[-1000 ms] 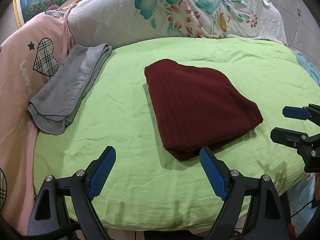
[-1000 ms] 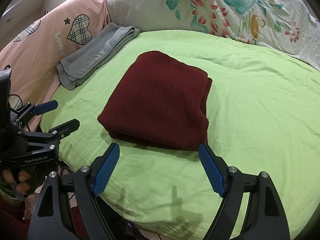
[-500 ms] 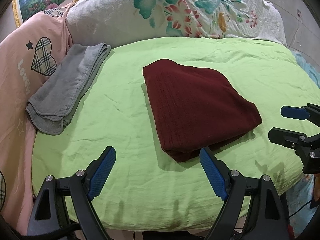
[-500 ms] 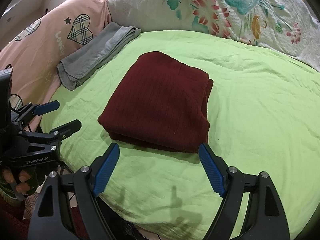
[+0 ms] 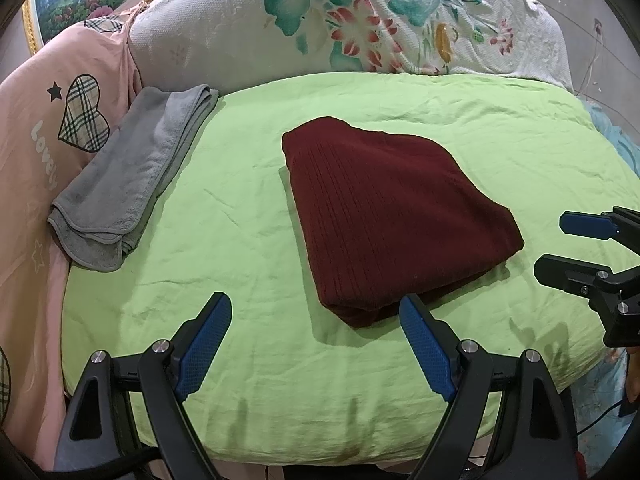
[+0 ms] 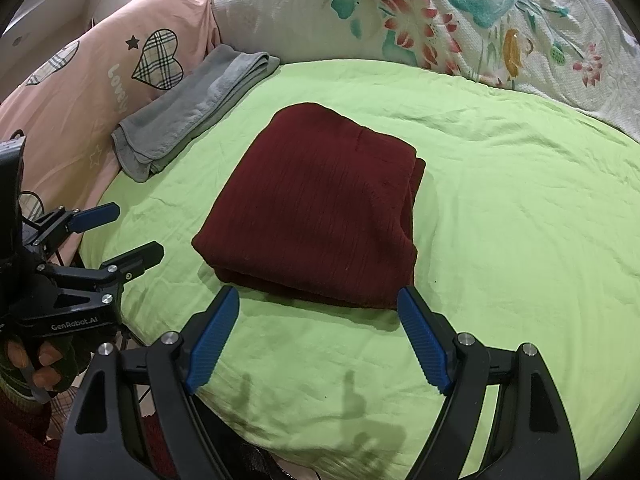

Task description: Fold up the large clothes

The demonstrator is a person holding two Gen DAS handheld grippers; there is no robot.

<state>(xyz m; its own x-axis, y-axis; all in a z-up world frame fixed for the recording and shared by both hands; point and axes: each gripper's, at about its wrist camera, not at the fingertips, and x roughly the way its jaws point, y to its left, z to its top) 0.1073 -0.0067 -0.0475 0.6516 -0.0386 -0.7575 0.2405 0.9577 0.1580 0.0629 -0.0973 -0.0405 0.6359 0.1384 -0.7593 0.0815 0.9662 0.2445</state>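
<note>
In the left wrist view, a bed (image 5: 248, 208) with a wrinkled light green sheet carries a folded dark red ribbed garment (image 5: 396, 216) in its middle, a folded grey towel (image 5: 128, 184) at the left edge beside a pink cover (image 5: 32, 184), and a flowered white blanket (image 5: 360, 24) behind; the left claw (image 5: 316, 344) stands wide open and empty, tilted down over the near edge. In the right wrist view, the same garment (image 6: 320, 204) lies flat as a thick rectangle, and the right claw (image 6: 318, 336) is wide open, holding nothing, just before its near edge.
</note>
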